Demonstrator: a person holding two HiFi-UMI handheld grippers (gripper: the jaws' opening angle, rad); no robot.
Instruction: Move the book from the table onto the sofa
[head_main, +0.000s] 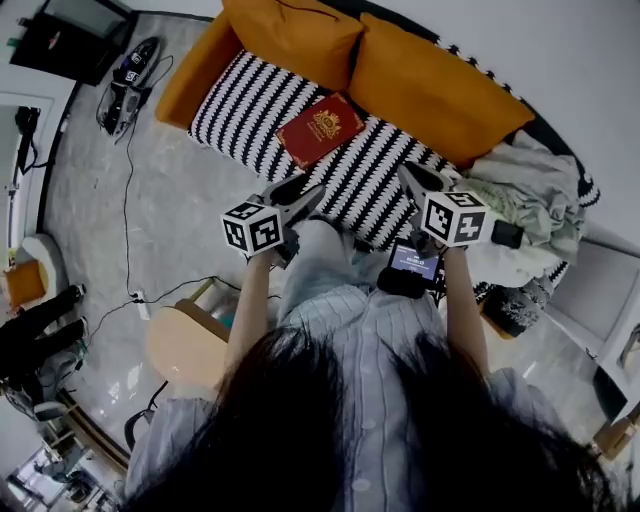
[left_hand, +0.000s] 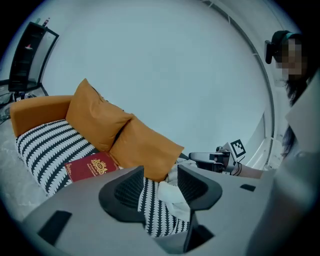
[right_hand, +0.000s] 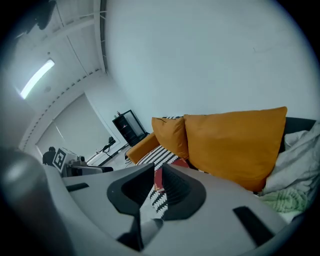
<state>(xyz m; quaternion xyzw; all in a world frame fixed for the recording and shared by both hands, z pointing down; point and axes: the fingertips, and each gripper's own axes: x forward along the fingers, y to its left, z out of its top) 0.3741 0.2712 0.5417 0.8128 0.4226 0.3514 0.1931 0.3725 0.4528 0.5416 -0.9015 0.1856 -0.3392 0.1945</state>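
The job looks done to me. The sofa fills the top of my head view, and the red book lies flat on its black-and-white striped seat, just in front of the two orange cushions and touching neither tool. Both tools hang above the seat's front edge, well short of the book. The left tool has its jaws apart with nothing between them. The right tool is nearly closed, only a thin slit left, and it is empty too. As I judge it, all that remains is to pull my hands clear.

The room has a pale, glossy stone floor and plain white walls. A pile of crumpled grey bedding takes the sofa's right end. A light wooden top shows low at my left, probably the desk. A black cabinet stands in the far corner, and a thin cable trails across the floor.
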